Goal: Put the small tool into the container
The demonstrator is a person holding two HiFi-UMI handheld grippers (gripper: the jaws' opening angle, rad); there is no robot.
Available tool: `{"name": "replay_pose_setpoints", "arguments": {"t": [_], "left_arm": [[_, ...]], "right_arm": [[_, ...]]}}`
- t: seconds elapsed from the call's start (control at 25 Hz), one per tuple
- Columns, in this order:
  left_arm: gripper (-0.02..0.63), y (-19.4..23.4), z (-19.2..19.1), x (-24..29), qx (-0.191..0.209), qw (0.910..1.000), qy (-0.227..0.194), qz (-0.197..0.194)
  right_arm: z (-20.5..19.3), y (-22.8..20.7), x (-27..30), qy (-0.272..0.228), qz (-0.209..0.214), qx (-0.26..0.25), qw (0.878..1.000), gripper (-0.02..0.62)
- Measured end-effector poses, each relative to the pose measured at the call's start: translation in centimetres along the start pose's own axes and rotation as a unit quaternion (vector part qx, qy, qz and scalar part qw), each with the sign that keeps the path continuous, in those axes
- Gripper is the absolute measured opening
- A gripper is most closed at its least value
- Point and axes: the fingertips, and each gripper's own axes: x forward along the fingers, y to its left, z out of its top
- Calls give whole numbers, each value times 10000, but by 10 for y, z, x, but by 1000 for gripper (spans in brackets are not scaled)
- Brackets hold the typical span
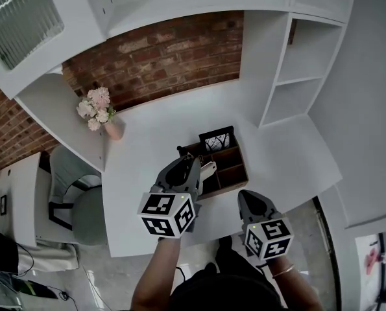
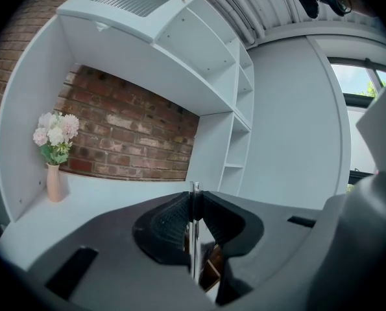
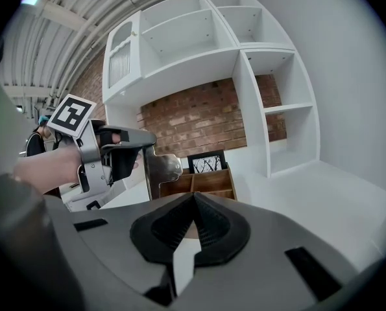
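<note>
The flat, silvery metal small tool (image 3: 157, 167) is clamped edge-on between the closed jaws of the left gripper (image 2: 194, 203). It is held upright in the air at the left side of the brown wooden compartmented container (image 3: 209, 181), which stands on the white desk (image 1: 277, 161). The tool is not yet inside any compartment.

The step in hand is judged to be the carry to the container.

For the next move, the tool is to be aligned over an open compartment and lowered between the wooden dividers before the jaws are parted. Contact with a divider edge is to be avoided.

The right gripper (image 3: 194, 199) is clenched on nothing and is kept well short of the container.
</note>
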Motion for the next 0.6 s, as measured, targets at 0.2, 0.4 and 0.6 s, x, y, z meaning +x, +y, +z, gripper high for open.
{"name": "replay_pose_setpoints", "arguments": {"t": [0.2, 0.4, 0.6], "left_arm": [[71, 11, -5, 17, -78, 9999, 79, 59], [71, 15, -18, 26, -141, 9997, 194, 64], [71, 21, -34, 28, -210, 9992, 335, 69]], "right_arm": [[2, -10, 11, 74, 16, 26, 10000, 5], [0, -18, 18, 140, 17, 55, 9999, 4], [-2, -19, 25, 194, 5, 60, 9998, 5]]}}
